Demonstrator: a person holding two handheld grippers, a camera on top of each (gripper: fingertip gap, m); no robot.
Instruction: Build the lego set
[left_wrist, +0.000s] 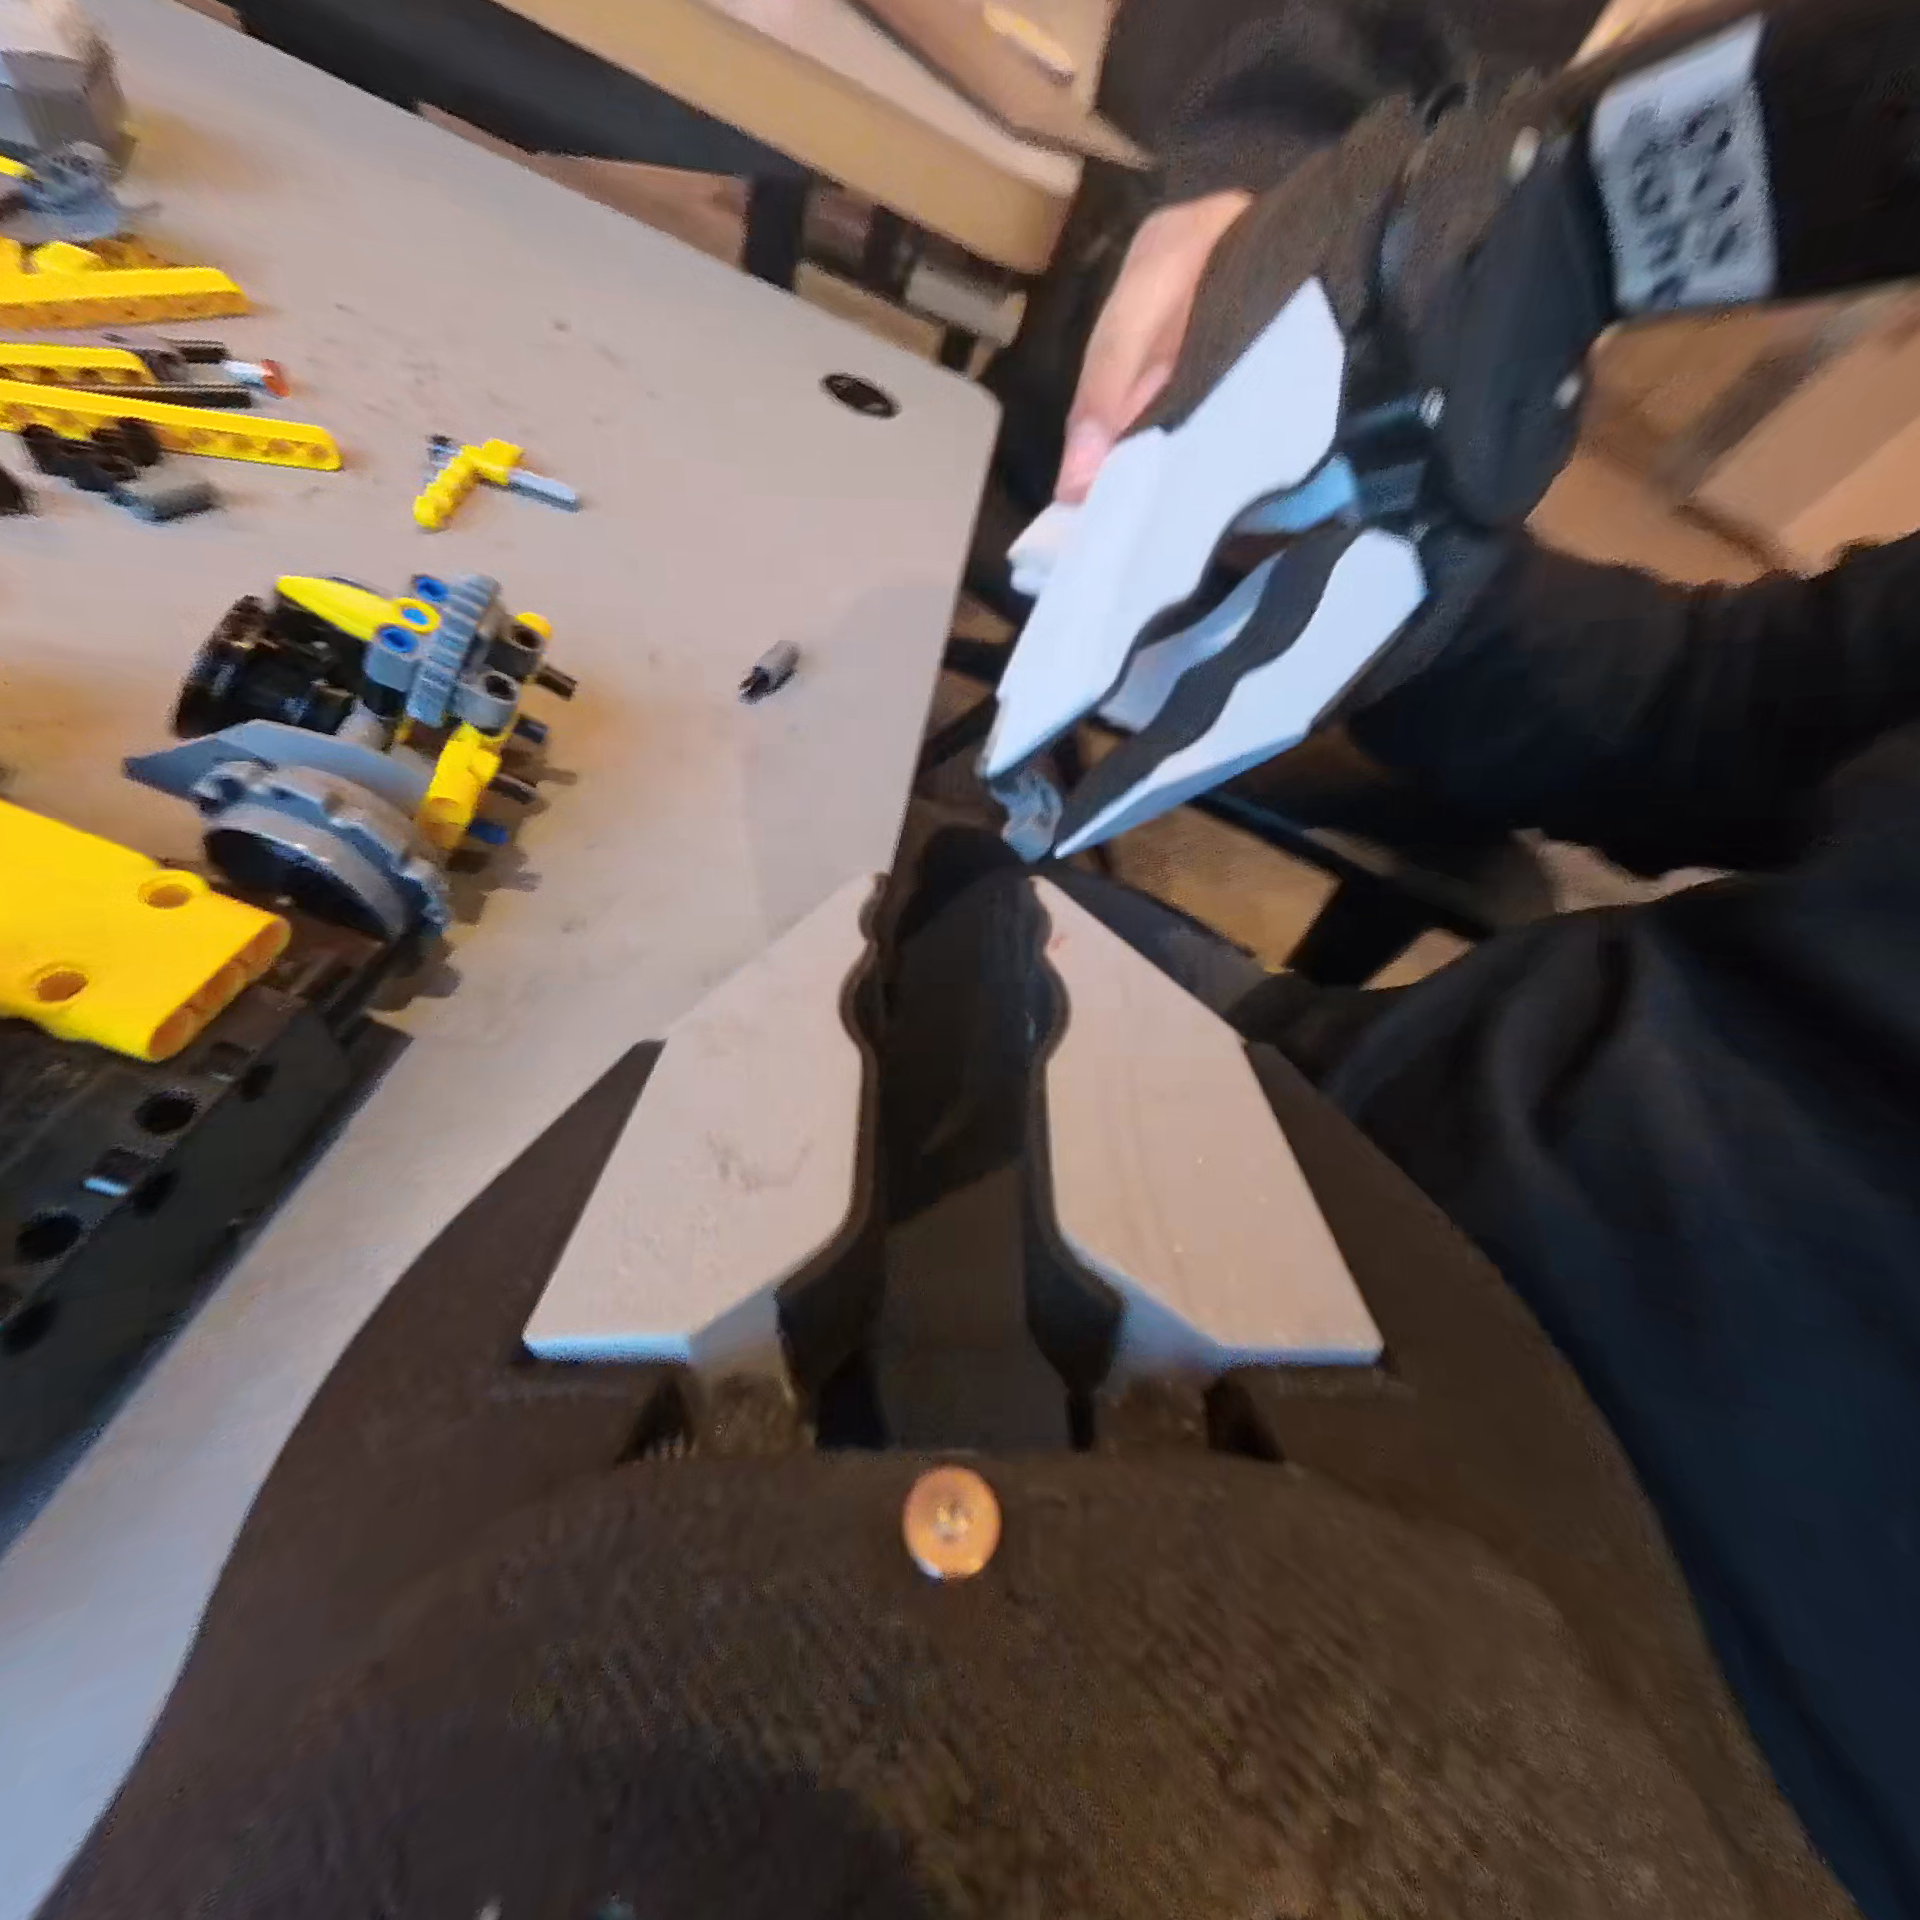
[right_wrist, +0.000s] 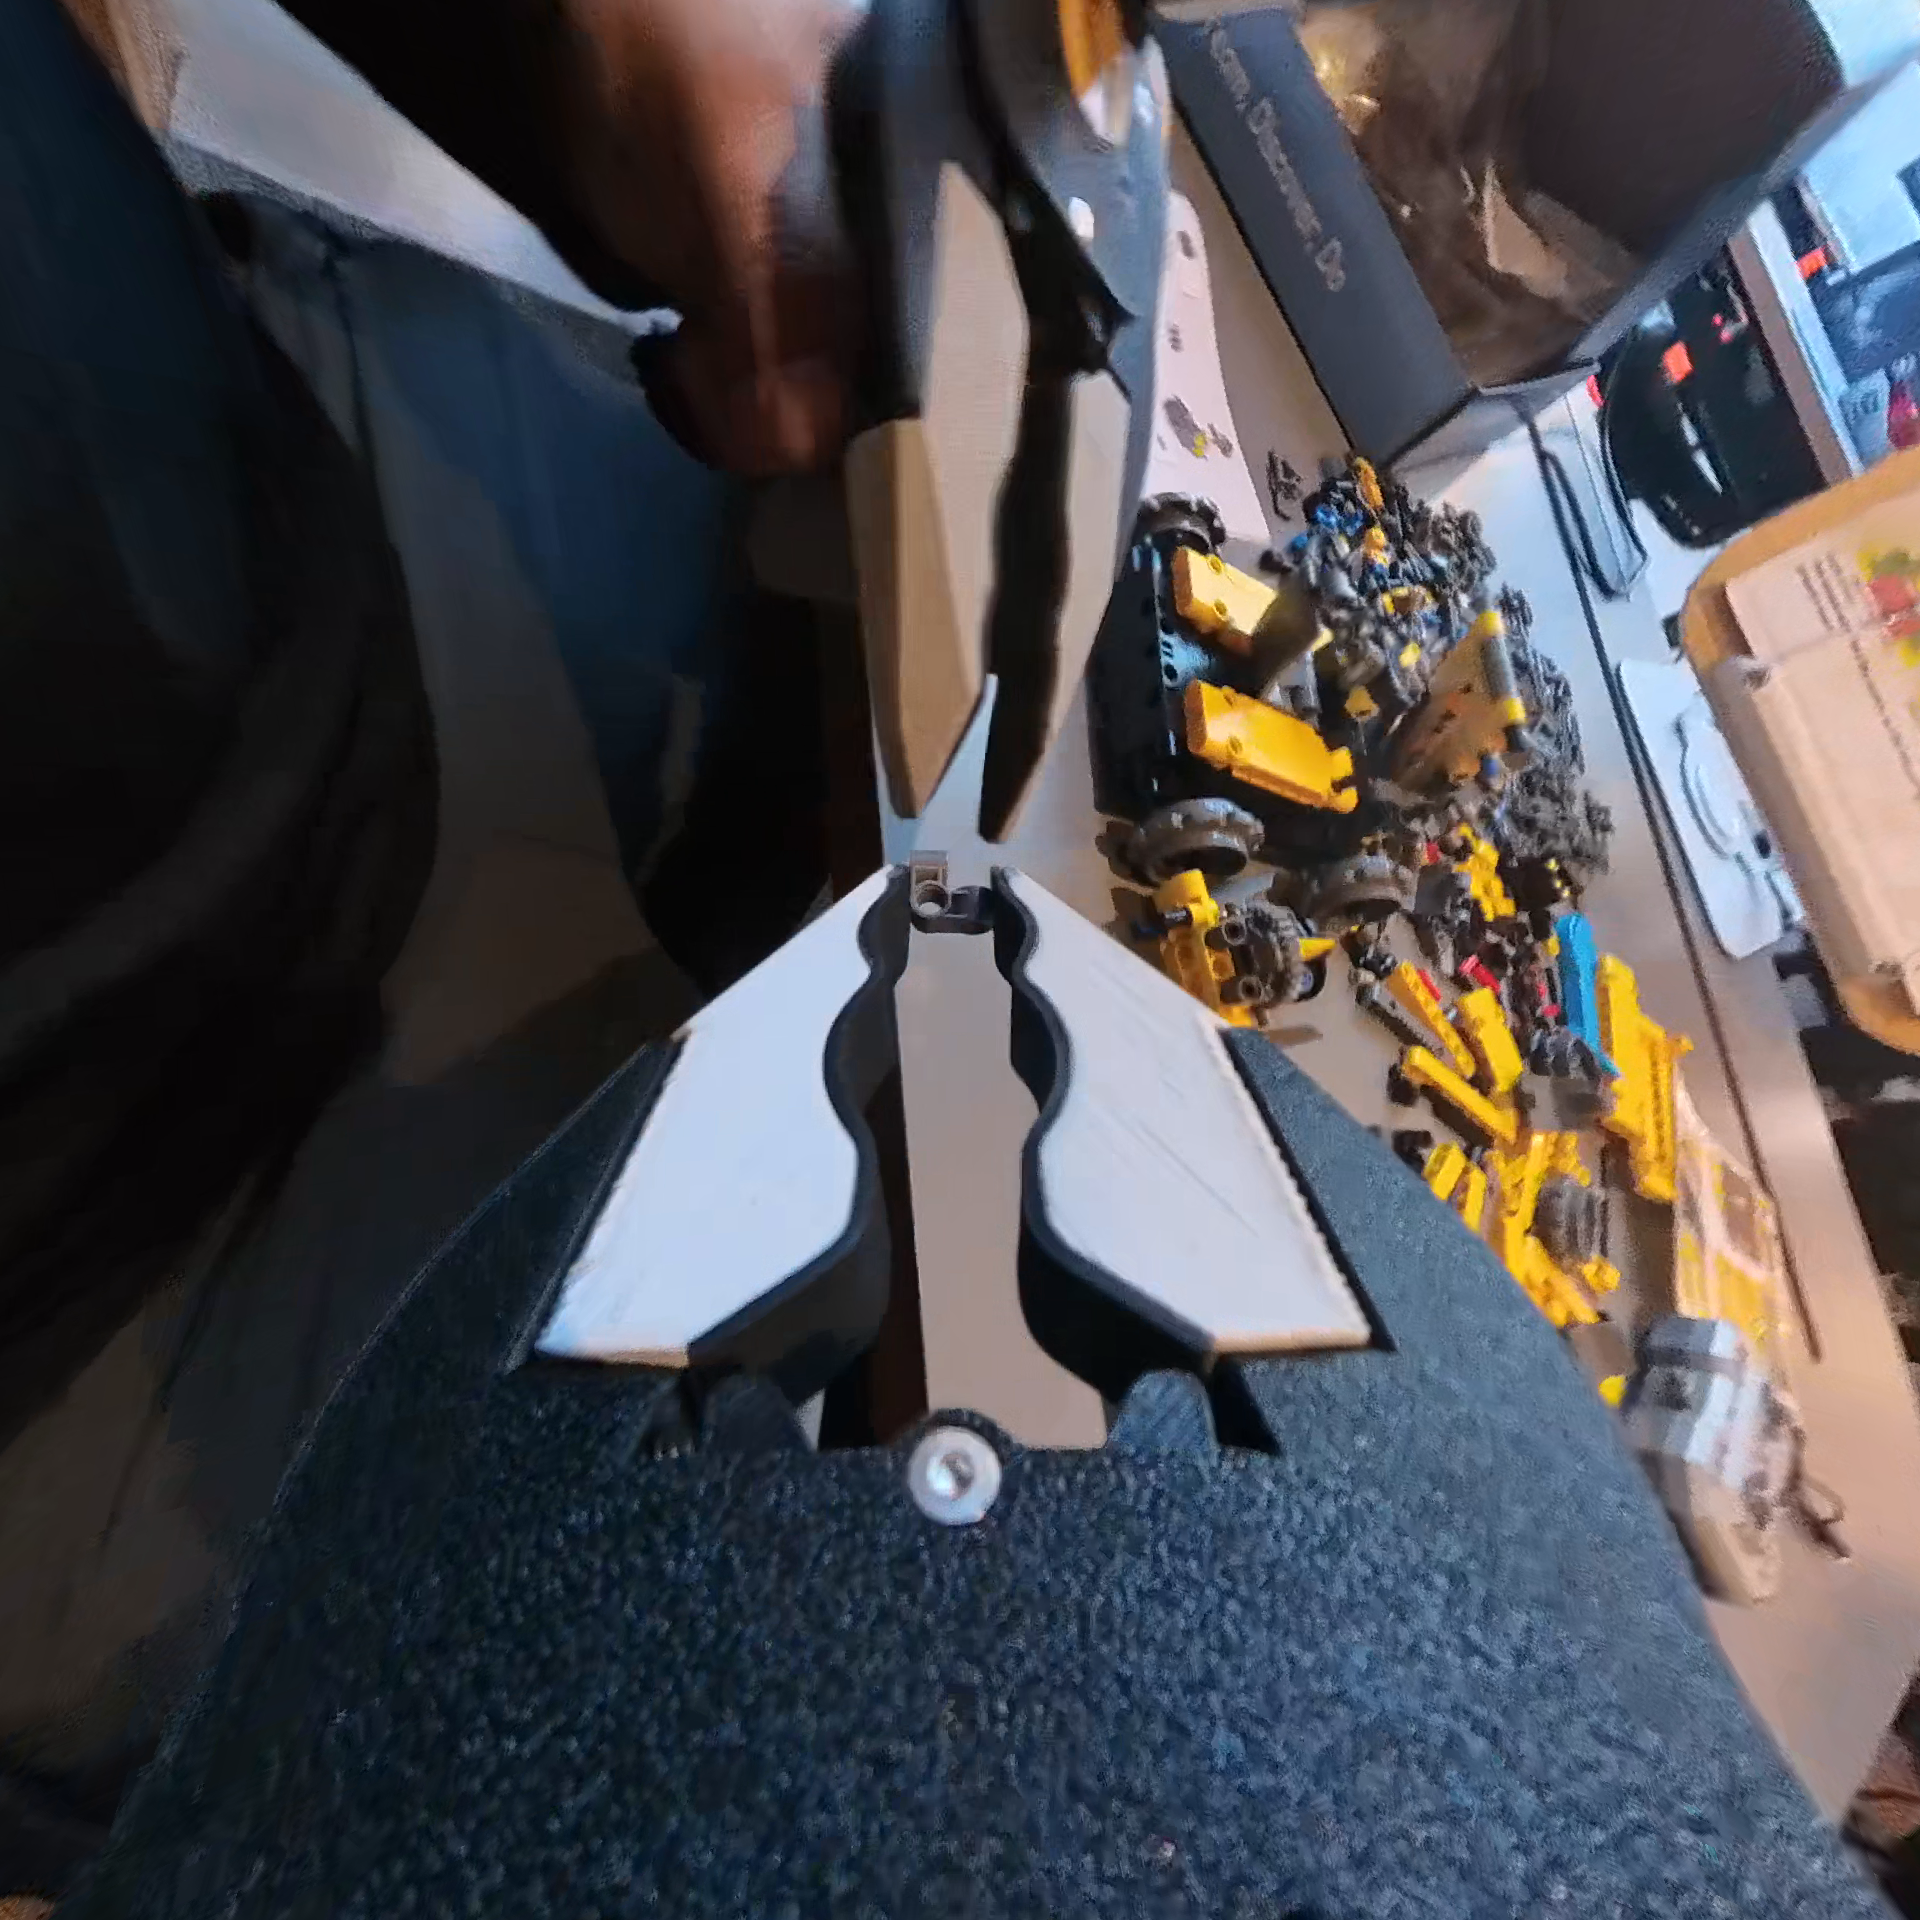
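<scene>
Just past the rounded corner of the pale table (left_wrist: 644, 343), both grippers meet in the air, off the tabletop. The right gripper (right_wrist: 948, 902) has its fingers drawn nearly together on a small grey connector piece (right_wrist: 938, 896) with a round hole, pinched at the very tips. From the left wrist view that same gripper (left_wrist: 1023, 821) shows with the grey piece (left_wrist: 1027, 819) at its tips and a hand (left_wrist: 1132, 322) behind it. The left gripper (left_wrist: 951, 883) points straight at that piece, its tips close together with only a narrow dark gap; I cannot tell whether anything sits between them. In the right wrist view the left gripper (right_wrist: 951, 821) hangs from above, tips almost touching the grey piece.

On the table, well apart from the grippers, lie a partly built yellow and black assembly (left_wrist: 374, 717), a single black pin (left_wrist: 771, 667) near the edge, and a small yellow cross piece (left_wrist: 470, 476). Bare tabletop lies between the pin and the corner. A wheeled yellow and black model (right_wrist: 1236, 707) and a heap of loose yellow beams (right_wrist: 1507, 1091) fill the far strip in the right wrist view.
</scene>
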